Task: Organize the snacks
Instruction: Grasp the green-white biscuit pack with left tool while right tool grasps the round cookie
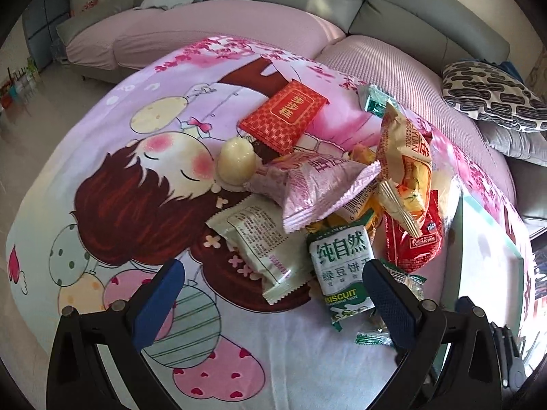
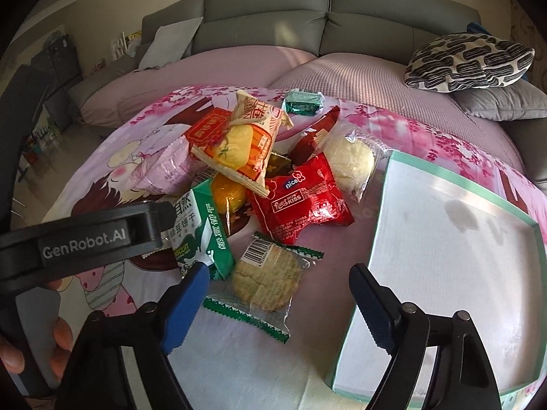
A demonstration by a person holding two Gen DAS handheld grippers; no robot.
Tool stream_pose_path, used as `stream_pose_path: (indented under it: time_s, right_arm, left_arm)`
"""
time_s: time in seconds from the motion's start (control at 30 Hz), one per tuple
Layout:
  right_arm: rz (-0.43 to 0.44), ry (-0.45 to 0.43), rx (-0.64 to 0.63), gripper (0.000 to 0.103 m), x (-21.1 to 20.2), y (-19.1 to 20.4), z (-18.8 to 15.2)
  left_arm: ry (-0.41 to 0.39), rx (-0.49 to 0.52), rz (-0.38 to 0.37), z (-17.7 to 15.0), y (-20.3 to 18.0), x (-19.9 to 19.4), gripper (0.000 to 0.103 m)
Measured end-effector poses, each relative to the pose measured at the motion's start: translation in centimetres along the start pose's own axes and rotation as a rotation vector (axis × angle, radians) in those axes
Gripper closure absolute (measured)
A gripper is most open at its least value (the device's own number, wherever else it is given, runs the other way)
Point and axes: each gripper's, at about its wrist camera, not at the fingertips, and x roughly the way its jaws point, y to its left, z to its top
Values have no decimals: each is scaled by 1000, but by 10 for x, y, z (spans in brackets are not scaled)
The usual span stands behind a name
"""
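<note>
Presently, a pile of wrapped snacks lies on a cartoon-print blanket spread before a grey sofa. One container is present: a shallow white box with a green rim, standing on the blanket just to the right of the pile. Its white floor shows bare in both views, with no packet inside it.

Contents of the pile, as seen from the right wrist: a red Kiss packet, a clear-wrapped pale bun lying between that packet and the box wall, a yellow-orange packet tilted on top, a pink packet, and a small teal packet apart at the far edge. A clear packet holding a round biscuit lies nearest, on the blanket.

The right gripper has its jaws apart with nothing clamped; the biscuit packet lies ahead between the two fingers, and the pads do not press it.

The left gripper also stands wide open and holds nothing. A green-and-white biscuit box and a pale cream packet lie between its fingers, ungripped.
</note>
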Motion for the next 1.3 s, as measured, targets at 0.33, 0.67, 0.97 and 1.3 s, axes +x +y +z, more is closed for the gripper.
stream_pose_path:
  time_s: [0.33, 0.67, 0.97, 1.3]
  right_arm:
    - [-3, 65, 17, 32, 18, -1, -3]
    - [52, 83, 91, 48, 18, -12, -4]
    - [42, 83, 64, 39, 22, -2, -5]
    - [35, 105, 70, 38, 35, 4, -4]
  left_arm:
    - [90, 23, -47, 0, -17, 15, 1]
    - [117, -12, -106, -2, -17, 17, 20]
    - [126, -12, -131, 1, -24, 23, 31]
    - [147, -30, -198, 1, -35, 27, 55]
